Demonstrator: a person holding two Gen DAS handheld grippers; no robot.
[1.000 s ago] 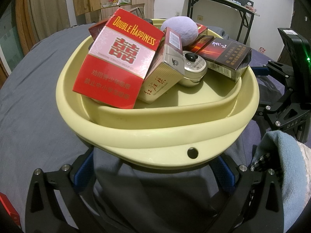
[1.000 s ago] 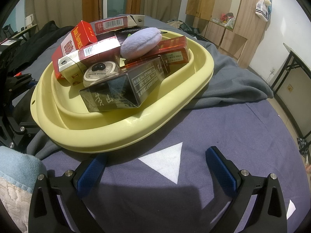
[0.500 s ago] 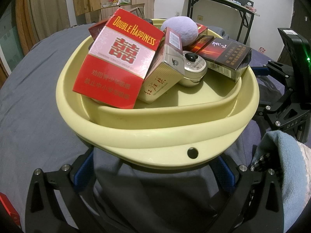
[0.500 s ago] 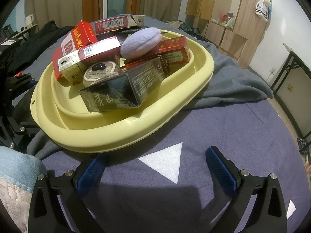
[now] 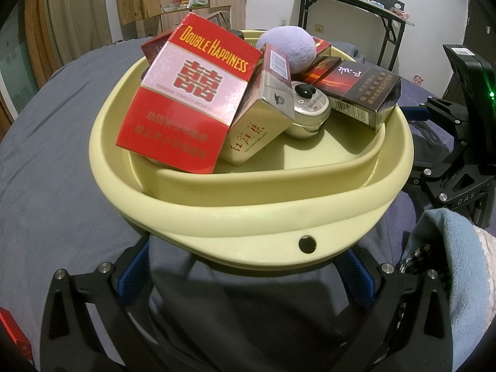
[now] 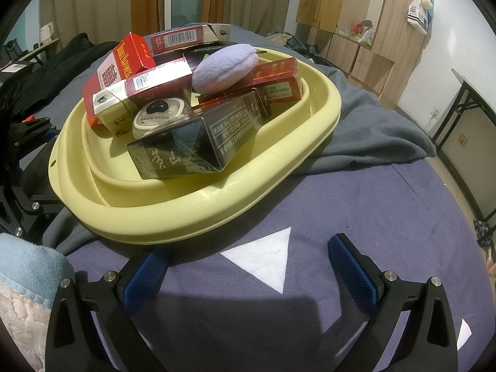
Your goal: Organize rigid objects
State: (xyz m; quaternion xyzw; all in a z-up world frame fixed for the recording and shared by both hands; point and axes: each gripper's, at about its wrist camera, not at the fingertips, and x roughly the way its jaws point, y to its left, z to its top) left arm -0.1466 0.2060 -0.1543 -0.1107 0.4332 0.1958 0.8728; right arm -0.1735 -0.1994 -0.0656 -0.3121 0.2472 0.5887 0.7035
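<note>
A pale yellow basin (image 5: 248, 214) (image 6: 192, 214) rests on a grey-blue bedspread, piled with several boxes. A red Double Happiness box (image 5: 192, 93) (image 6: 121, 65) leans beside a gold box (image 5: 257, 124). A round silver tin (image 5: 307, 108) (image 6: 159, 114), a black box (image 5: 362, 90) (image 6: 192, 142) and a lilac plush pad (image 5: 288, 49) (image 6: 224, 68) lie further back. My left gripper (image 5: 245, 266) stands open, its blue pads partly tucked under the basin's near rim. My right gripper (image 6: 248, 266) stands open over the bedspread, just short of the rim, nothing between its fingers.
A red box corner (image 5: 12, 331) shows at the lower left. A folded grey blanket (image 6: 372, 130) lies behind the basin. A blue sleeve (image 5: 449, 266) (image 6: 28, 266) is close by. Wooden cabinets (image 6: 356, 15) and a folding table (image 5: 350, 6) stand beyond the bed.
</note>
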